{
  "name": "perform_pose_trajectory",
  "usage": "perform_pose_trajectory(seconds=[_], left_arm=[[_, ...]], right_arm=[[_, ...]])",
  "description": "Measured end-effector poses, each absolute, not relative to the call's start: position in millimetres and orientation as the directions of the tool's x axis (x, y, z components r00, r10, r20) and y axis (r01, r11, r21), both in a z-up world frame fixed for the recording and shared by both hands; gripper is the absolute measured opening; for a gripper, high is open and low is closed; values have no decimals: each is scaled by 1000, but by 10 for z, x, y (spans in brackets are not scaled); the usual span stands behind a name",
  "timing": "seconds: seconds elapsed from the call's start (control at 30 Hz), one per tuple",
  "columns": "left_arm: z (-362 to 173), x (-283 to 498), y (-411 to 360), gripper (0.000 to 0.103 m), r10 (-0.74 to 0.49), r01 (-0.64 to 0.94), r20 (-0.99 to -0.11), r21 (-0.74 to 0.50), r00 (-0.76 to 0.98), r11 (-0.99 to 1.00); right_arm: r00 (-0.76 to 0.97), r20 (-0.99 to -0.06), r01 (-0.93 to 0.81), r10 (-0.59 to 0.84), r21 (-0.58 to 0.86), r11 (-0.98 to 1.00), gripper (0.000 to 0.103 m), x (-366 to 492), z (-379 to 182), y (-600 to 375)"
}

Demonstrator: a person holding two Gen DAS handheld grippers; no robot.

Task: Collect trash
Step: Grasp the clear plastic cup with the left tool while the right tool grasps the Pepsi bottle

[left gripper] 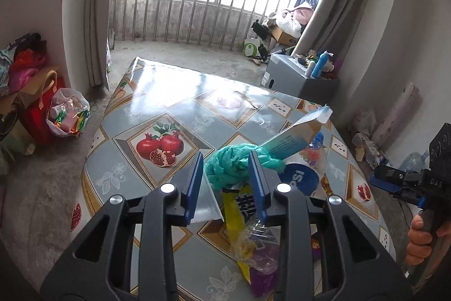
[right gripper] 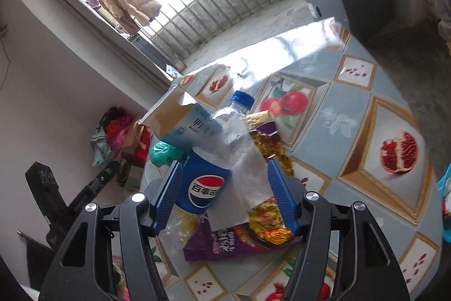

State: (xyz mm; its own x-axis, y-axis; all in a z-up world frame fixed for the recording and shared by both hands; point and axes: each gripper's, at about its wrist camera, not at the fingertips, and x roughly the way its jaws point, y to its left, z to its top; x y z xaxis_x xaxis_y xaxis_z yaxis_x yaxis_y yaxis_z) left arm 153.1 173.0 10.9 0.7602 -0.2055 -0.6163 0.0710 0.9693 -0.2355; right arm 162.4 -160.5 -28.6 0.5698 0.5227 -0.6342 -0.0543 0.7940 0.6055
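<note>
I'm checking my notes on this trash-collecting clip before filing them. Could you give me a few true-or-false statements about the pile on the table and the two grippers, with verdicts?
1. The trash pile lies on a table with a pomegranate-patterned cover. True.
2. The plastic bottle has a red cap. False: its cap is blue.
3. A cardboard box leans on top of the pile. True.
4. The crumpled bag near the left gripper is orange. False: it is teal green.
5. The right gripper has its jaws shut tight on nothing. False: they stand apart, with the blue Pepsi cup between them.
</note>
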Motion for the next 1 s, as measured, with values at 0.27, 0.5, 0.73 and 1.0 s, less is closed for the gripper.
perform_pose_trajectory(seconds=[0.27, 0.5, 0.73, 1.0], left_arm=[[-249, 1891, 1835, 26, -187, 52, -687, -213, 702, 976], [-474, 1999, 1859, 26, -172, 46, -727, -191, 665, 981], [-501, 1986, 1837, 26, -153, 50, -734, -160, 662, 986], [-485, 1962, 1832, 13, -141, 50, -730, -145, 669, 988]], right_arm=[[460, -682, 74, 569, 668, 741, 61, 2050, -689, -1219], [422, -713, 121, 560, 657, 744, 62, 2185, -805, -1055], [399, -714, 149, 576, 670, 727, 63, 2244, -926, -955], [384, -684, 192, 621, 717, 670, 63, 2318, -1045, -918]])
